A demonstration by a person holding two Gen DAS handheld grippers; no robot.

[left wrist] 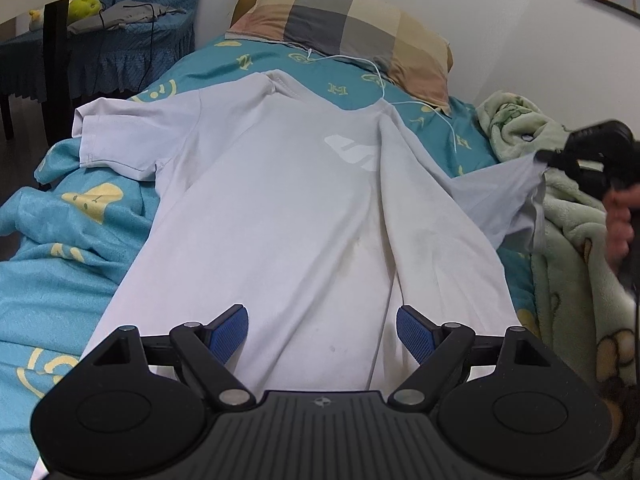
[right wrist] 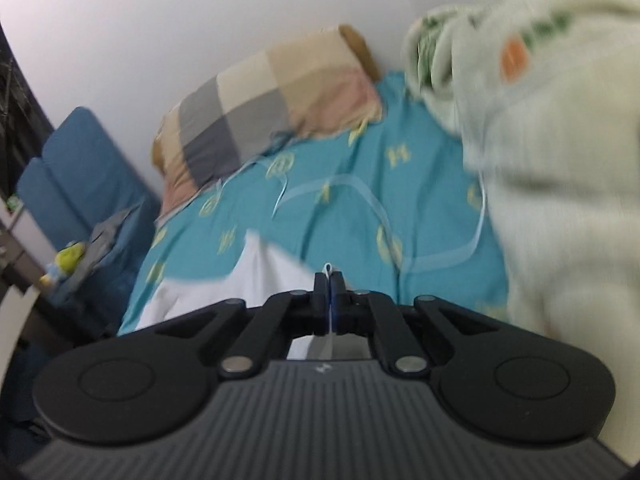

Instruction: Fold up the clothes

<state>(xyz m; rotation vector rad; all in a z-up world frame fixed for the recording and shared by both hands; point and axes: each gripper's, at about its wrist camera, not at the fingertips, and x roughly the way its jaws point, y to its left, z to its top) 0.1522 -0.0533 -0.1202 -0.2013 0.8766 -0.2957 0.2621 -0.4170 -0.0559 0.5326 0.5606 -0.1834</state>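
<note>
My left hand-held gripper [left wrist: 322, 330] hangs low over the bottom hem of the T-shirt [left wrist: 280, 208], its two blue-padded fingers [left wrist: 230, 334] spread wide apart and gripping nothing; the cloth lies flat between and beneath them. My right hand-held gripper [left wrist: 550, 158] is out at the shirt's right side, raised off the bed, with my hand [left wrist: 620, 224] wrapped round its handle. Its jaws are pressed together on the right sleeve [left wrist: 504, 196], which is pulled outward and lifted clear of the bedsheet [left wrist: 52, 280]. In the right wrist view a thin edge of white cloth [right wrist: 329, 270] sticks out from between the clenched fingers (that view is blurred, so little more can be read there).

The shirt lies front-up along the bed, collar toward the pillow [left wrist: 344, 28], a pale logo [left wrist: 354, 152] on its chest, the left sleeve [left wrist: 128, 140] spread flat. A long ridge runs down the right half of the body.

A thin white cable [left wrist: 416, 102] trails from under the pillow across the sheet, passing just beside the collar and right shoulder. A bunched green blanket [left wrist: 572, 240] is heaped right beside the raised sleeve, under my right hand. Beyond the bed's left side stands a blue-covered chair [left wrist: 120, 40] with a grey garment [left wrist: 120, 16] and a yellow-green soft toy [left wrist: 82, 6] on its seat.
</note>
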